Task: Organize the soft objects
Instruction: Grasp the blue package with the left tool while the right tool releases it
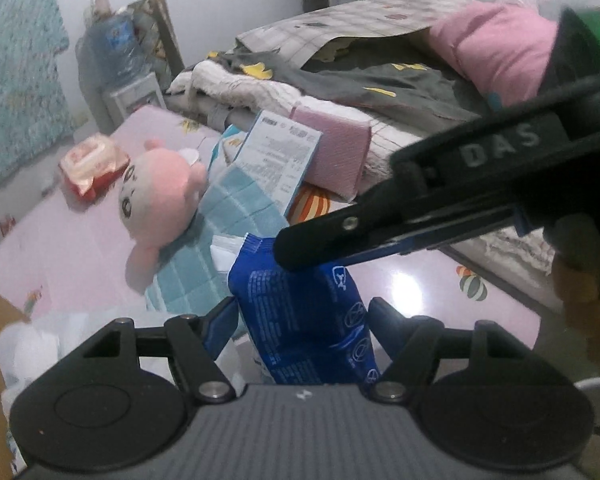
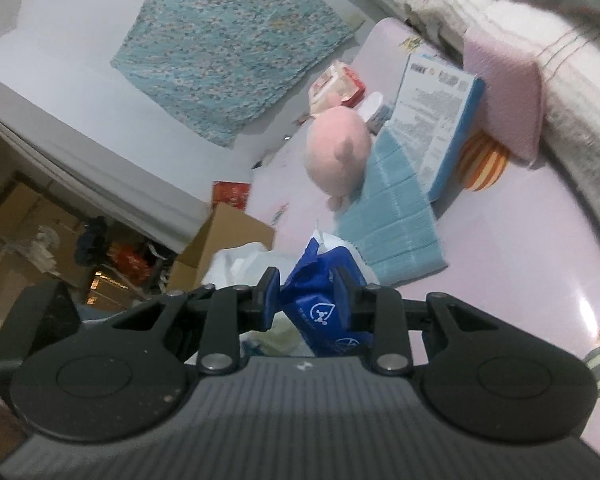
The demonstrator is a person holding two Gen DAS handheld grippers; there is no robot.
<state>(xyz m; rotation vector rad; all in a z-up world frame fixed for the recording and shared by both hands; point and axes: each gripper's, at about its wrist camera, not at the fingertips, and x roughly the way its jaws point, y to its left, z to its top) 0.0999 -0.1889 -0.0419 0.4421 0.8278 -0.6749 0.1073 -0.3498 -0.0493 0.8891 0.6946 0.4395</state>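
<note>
Two grippers crowd one blue wipes pack (image 2: 320, 300), and the right gripper (image 2: 307, 294) has it pinched between its blue pads, jaws narrowed onto the crinkled wrapper. From the left wrist view that same right gripper (image 1: 284, 252) reaches in from the right edge, its black finger lying across the top of the blue wipes pack (image 1: 300, 312). The left gripper (image 1: 300, 316) stands spread to either side of the pack's lower half, fingers apart from the wrapper, nothing pressed. White tissue (image 1: 224, 250) pokes from the pack's upper end. Just beyond, a folded light-blue towel (image 1: 220, 236) lies on the pink mat (image 1: 72, 240), and a pink plush toy (image 1: 156, 204) rests against the towel's left edge, face turned toward the left wrist camera. A blue-edged printed box (image 1: 278, 156) leans behind the towel, with a pink sponge block (image 1: 332, 148) propped beside it against the bedding (image 1: 360, 80). Further left on the mat sits a red-and-white packet (image 1: 90, 164). In the right wrist view a cardboard box (image 2: 224, 236) stands at the mat's near-left edge, white plastic (image 2: 240, 260) bunched between it and the pack.
</note>
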